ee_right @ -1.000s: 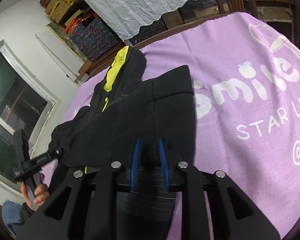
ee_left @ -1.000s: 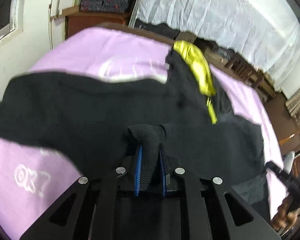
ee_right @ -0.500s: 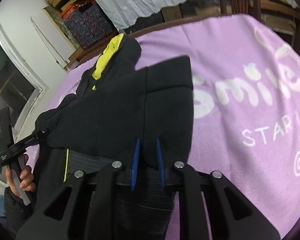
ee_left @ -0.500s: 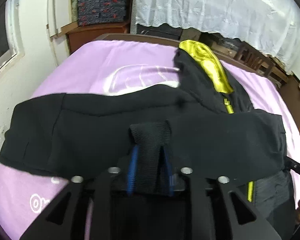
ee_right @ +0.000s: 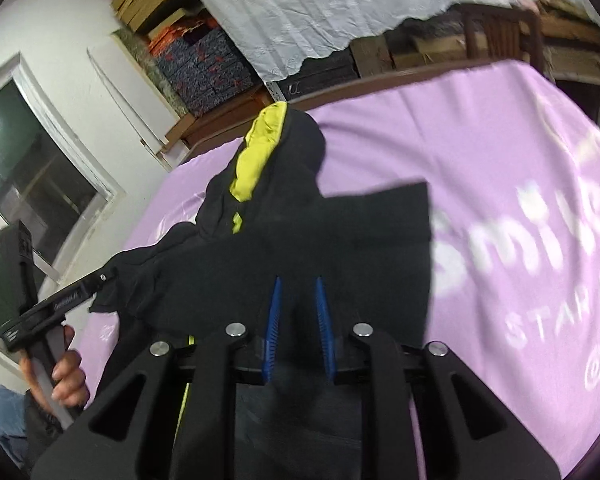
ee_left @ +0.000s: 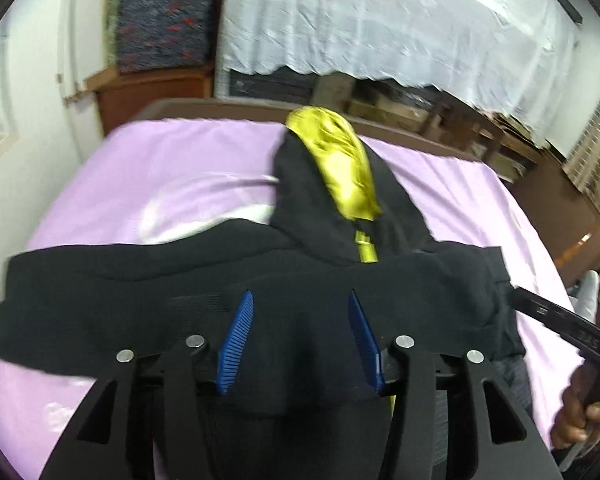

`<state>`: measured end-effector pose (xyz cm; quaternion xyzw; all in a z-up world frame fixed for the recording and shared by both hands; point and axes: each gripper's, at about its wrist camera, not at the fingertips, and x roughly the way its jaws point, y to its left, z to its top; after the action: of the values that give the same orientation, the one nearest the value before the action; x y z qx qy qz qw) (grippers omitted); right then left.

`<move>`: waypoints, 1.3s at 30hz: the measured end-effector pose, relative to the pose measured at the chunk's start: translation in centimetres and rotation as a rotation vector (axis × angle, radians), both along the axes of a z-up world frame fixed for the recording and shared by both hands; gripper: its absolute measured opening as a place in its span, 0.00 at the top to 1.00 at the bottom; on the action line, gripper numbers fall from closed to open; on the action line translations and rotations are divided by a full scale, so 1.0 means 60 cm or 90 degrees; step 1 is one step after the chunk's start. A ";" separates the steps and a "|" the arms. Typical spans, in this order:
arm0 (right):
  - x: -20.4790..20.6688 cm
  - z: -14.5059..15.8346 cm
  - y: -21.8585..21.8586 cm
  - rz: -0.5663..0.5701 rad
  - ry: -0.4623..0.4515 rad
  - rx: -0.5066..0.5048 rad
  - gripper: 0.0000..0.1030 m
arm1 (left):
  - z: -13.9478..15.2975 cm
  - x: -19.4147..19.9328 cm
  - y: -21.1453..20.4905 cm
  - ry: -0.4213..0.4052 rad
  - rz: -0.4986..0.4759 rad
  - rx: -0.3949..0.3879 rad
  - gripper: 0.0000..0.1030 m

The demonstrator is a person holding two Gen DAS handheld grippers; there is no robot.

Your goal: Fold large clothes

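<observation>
A black hoodie (ee_left: 140,292) with a yellow-lined hood (ee_left: 340,168) lies on the purple bedsheet (ee_left: 160,168), its sleeves folded across the body. My left gripper (ee_left: 300,294) hovers over the folded sleeve; its jaws are opening, spread wide, and the blue pads (ee_left: 238,340) press on nothing. In the right wrist view the hoodie (ee_right: 360,232) fills the middle. My right gripper (ee_right: 298,280) has black sleeve fabric between its narrow pads (ee_right: 274,320), and its jaws are opening slightly. The left gripper (ee_right: 100,280) also shows at the garment's left edge.
A wooden bed frame (ee_left: 220,106) borders the far side. A white lace curtain (ee_left: 380,20) hangs behind it, with stacked boxes (ee_left: 164,28) and wooden furniture. A window (ee_right: 28,168) is at left. White lettering (ee_right: 540,248) marks the sheet on the right.
The left jaws have spread apart and let go of the black cuff they pinched. The sleeve now lies flat across the body. Both grippers have drawn back and up a little.
</observation>
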<state>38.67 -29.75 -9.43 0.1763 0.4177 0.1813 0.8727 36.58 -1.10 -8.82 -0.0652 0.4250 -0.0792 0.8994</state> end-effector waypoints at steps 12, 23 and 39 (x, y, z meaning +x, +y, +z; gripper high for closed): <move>0.091 -0.085 0.018 0.005 0.085 0.048 0.93 | -0.087 0.049 -0.050 0.033 -0.037 0.063 0.40; 0.009 -0.029 0.013 0.032 0.049 0.034 0.82 | -0.061 0.023 0.003 0.032 -0.035 -0.029 0.39; 0.010 -0.067 0.033 0.059 0.101 -0.020 0.83 | -0.018 -0.019 0.082 0.017 0.049 -0.041 0.35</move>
<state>39.25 -27.76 -13.43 0.1565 0.4961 0.2005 0.8302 35.43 3.81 -9.92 -0.1115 0.4313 -0.0574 0.8935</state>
